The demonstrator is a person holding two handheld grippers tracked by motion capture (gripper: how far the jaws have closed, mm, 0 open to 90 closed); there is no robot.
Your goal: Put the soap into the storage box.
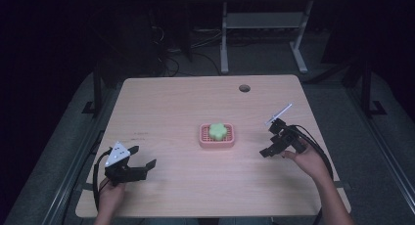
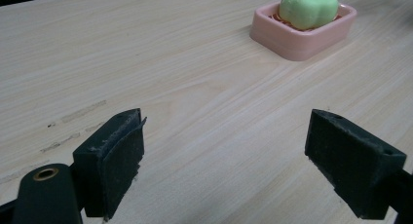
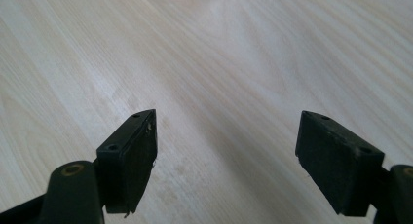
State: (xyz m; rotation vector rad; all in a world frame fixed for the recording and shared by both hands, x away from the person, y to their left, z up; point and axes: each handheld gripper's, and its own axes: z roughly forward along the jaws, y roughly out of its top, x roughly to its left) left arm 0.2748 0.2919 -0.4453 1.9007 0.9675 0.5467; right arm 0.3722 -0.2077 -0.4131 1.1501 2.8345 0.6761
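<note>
The green soap (image 1: pixel 218 131) sits in the pink dish (image 1: pixel 204 140) mid-surface, between the left tool (image 1: pixel 144 156) at the near left and the right tool (image 1: pixel 270 138), both released with jaws spread, flanking it, likely poised to reach in.

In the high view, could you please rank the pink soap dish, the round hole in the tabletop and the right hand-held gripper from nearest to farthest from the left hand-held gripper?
From the left hand-held gripper, at the table's near left:
1. Pink soap dish, mid-table, holding the green soap.
2. Right hand-held gripper, on the right side of the table.
3. Round hole, near the far edge, right of centre.
</note>
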